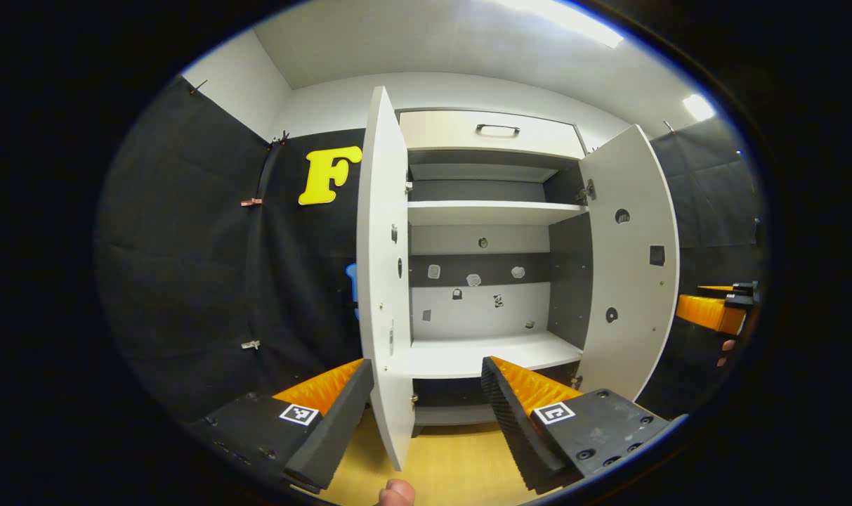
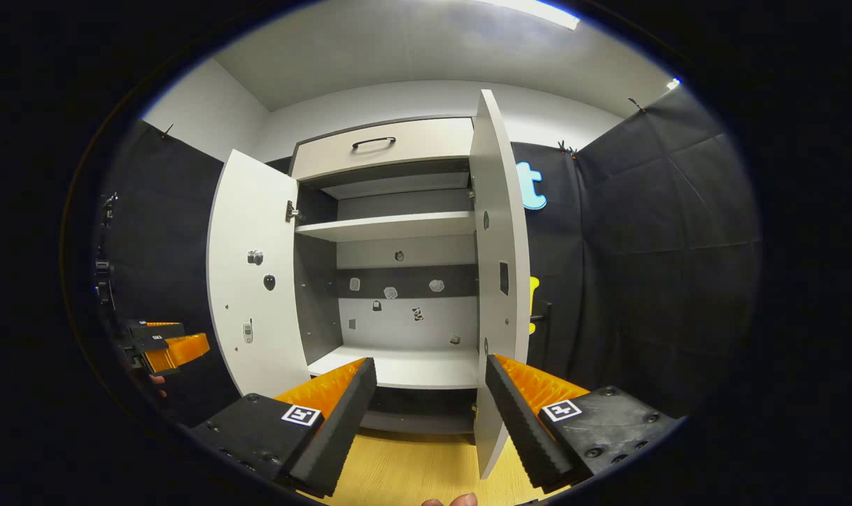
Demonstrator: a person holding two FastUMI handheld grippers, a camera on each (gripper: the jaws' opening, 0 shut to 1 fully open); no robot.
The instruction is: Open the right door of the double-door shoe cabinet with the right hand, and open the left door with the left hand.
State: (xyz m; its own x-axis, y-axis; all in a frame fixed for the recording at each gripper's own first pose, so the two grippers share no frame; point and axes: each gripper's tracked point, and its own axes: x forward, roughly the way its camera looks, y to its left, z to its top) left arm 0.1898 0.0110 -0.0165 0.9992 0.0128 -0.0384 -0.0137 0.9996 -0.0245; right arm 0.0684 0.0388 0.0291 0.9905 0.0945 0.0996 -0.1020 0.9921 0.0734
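The white shoe cabinet [image 1: 496, 211] stands with both doors swung wide. In the left gripper view the left door [image 1: 382, 281] is edge-on, just right of my left finger [image 1: 327, 429]. My left gripper [image 1: 427, 367] is open around that edge, and only that finger is close to the door. The right door [image 1: 629, 267] hangs open beyond. In the right gripper view the right door [image 2: 499, 281] is edge-on, close beside my right finger [image 2: 524, 422]. My right gripper [image 2: 431, 364] is open. The left door [image 2: 257, 281] stands open at the left.
A closed drawer with a black handle [image 1: 497, 130] tops the cabinet, above bare white shelves [image 2: 390, 226]. Light wooden floor [image 1: 454, 457] lies below. The right gripper [image 1: 713, 309] shows at the far right edge, and the left gripper [image 2: 166, 348] at the far left. Black cloth walls flank the cabinet.
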